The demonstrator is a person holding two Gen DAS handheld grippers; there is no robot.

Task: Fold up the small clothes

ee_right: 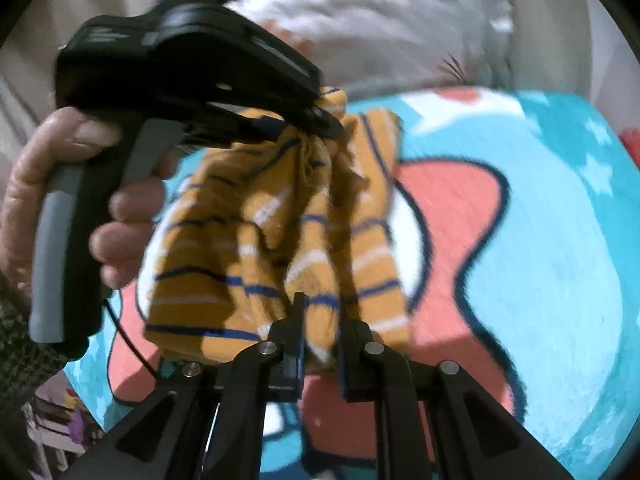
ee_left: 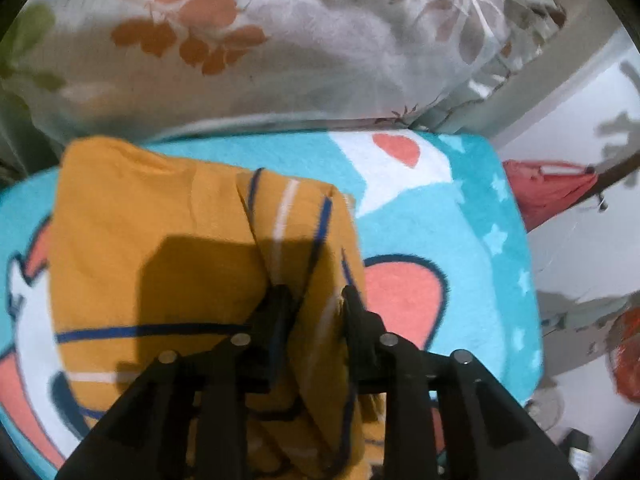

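Note:
A small mustard-orange garment with blue and white stripes [ee_left: 160, 216] hangs over a turquoise cartoon blanket [ee_left: 472, 208]. My left gripper [ee_left: 314, 294] is shut on a bunched fold of the garment; it also shows in the right wrist view [ee_right: 320, 122], held in a hand, pinching the garment's upper edge. My right gripper [ee_right: 320, 316] is shut on the lower edge of the same garment [ee_right: 224, 240], which hangs crumpled between the two grippers above the blanket [ee_right: 540, 260].
A white pillow with orange leaf print [ee_left: 260, 40] lies behind the blanket. A red object [ee_left: 548, 192] sits at the right beyond the blanket's edge. The person's hand [ee_right: 60, 184] grips the left tool's handle.

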